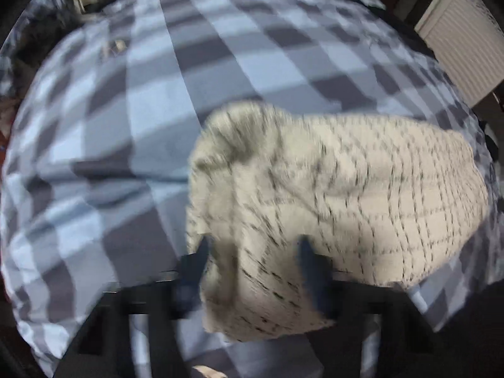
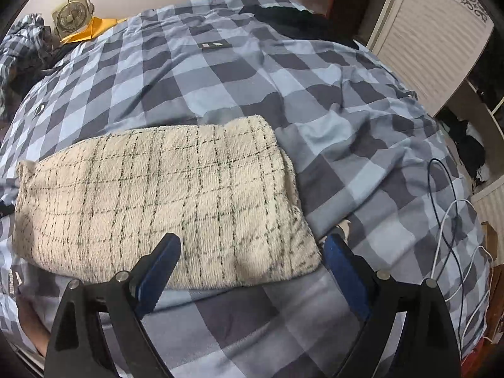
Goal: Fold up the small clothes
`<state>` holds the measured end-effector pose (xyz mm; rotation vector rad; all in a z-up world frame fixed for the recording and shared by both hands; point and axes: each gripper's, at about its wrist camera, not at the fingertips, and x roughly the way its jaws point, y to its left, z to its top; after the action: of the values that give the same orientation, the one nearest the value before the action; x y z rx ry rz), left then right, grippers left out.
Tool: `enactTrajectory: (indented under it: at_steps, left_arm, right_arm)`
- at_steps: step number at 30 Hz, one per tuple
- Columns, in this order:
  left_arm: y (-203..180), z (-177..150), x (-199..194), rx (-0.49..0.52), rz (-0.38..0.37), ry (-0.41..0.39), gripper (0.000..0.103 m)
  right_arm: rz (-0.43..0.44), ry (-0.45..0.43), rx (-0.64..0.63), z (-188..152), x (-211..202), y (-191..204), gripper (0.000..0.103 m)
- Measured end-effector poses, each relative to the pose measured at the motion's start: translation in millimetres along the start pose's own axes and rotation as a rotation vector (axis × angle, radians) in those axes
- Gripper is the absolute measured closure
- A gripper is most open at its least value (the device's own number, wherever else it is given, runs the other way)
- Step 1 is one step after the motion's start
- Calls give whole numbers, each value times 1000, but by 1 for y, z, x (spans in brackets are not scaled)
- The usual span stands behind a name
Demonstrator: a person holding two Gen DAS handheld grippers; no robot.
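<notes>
A cream fleece garment (image 2: 157,198) with thin dark check lines lies folded into a rough rectangle on the blue-and-grey checked bedspread (image 2: 220,78). In the right wrist view my right gripper (image 2: 252,249) stands open above the garment's near right corner, its blue fingers (image 2: 163,258) apart with nothing pressed between them. The left wrist view is blurred. There the garment (image 1: 362,189) is bunched and raised at its left end, and my left gripper (image 1: 255,249) is shut on that bunched fold, which fills the gap between its dark fingers (image 1: 310,258).
White and dark cables (image 2: 447,220) trail over the bed's right side. A small fan (image 2: 71,15) and a yellow item (image 2: 91,30) sit at the far left, dark clothing (image 2: 283,15) at the far edge, and a white slatted panel (image 2: 434,31) stands on the right.
</notes>
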<state>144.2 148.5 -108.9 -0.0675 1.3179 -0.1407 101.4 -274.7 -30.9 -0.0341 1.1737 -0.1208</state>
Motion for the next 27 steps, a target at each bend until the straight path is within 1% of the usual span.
enactTrajectory:
  at_steps: [2,3,5,7,9,10,11,12,13,14,16,18,20,22,23,25,26,27]
  left_arm:
    - [-4,-1,4,4,-22,2,65]
    - [-7,-1,4,20,-27,-4,68]
    - [-10,-1,4,36,-25,-10,71]
    - [-12,-1,5,37,-52,-1,87]
    - [-11,1,5,15,-63,13,98]
    - [-8,2,4,-10,-62,13,100]
    - [-1,1,1,-67,-94,15,100]
    - [6,0,-2,-101,-123,14,100]
    - [12,-1,-7,-130,-135,8,100]
    - [14,-2,-11,-142,-139,3,101]
    - [19,-7,-29,-177,-179,-20,101]
    - [24,-15,-47,-209,-210,-57,101]
    - [25,-30,-60,-212,-216,-88,101]
    - [26,-41,-56,-201,-165,-68,101]
    - [27,-46,-47,-199,-128,-32,101]
    - [28,-48,-31,-171,46,29,101]
    - [32,-47,-20,-160,204,62,101]
    - [36,-45,-17,-169,271,66,101]
  right_arm:
    - [-4,6,5,5,3,2,13]
    - [-3,14,5,7,5,5,13]
    - [-1,33,0,7,8,10,13]
    - [-7,45,-14,6,12,15,13]
    - [-18,51,-31,7,16,19,13]
    - [-22,52,-35,7,17,20,13]
    - [-27,54,-38,7,18,20,13]
    - [-32,56,-38,6,19,19,13]
    - [-35,57,-34,6,19,18,13]
    - [-38,58,-23,6,19,15,13]
    - [-28,57,5,6,18,8,13]
    - [-6,50,32,6,15,3,13]
    - [28,38,63,7,11,-2,13]
    - [63,23,92,7,7,-6,13]
    - [78,19,102,7,6,-7,13]
    - [96,29,112,8,10,-7,13]
    - [94,51,110,9,15,-5,13]
    - [86,76,105,9,22,-3,13]
